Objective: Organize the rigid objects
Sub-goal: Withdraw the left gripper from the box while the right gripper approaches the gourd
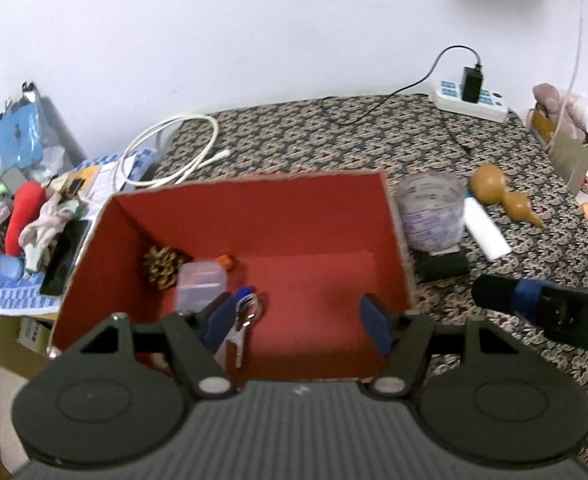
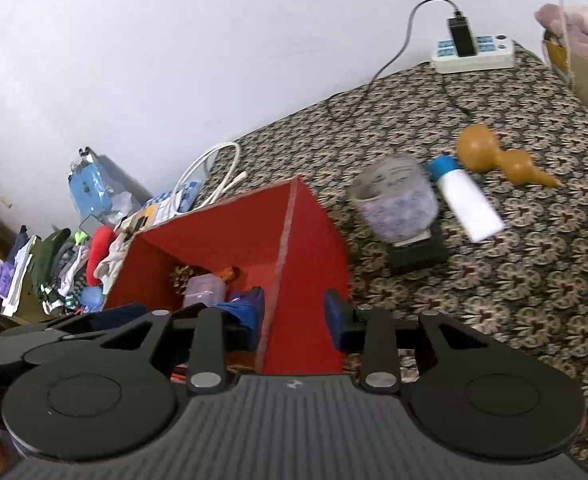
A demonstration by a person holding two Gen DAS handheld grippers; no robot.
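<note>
A red open box stands on the patterned table. Inside lie a pine cone, a clear plastic case, a small orange piece and keys with a blue tag. My left gripper is open and empty above the box. My right gripper is open and empty, straddling the box's right wall. Right of the box are a clear patterned cup, a white bottle with a blue cap and a brown gourd.
A black block sits under the cup. A power strip with a charger lies at the table's back. A white cable and a pile of clothes and clutter are to the left. A paper bag stands far right.
</note>
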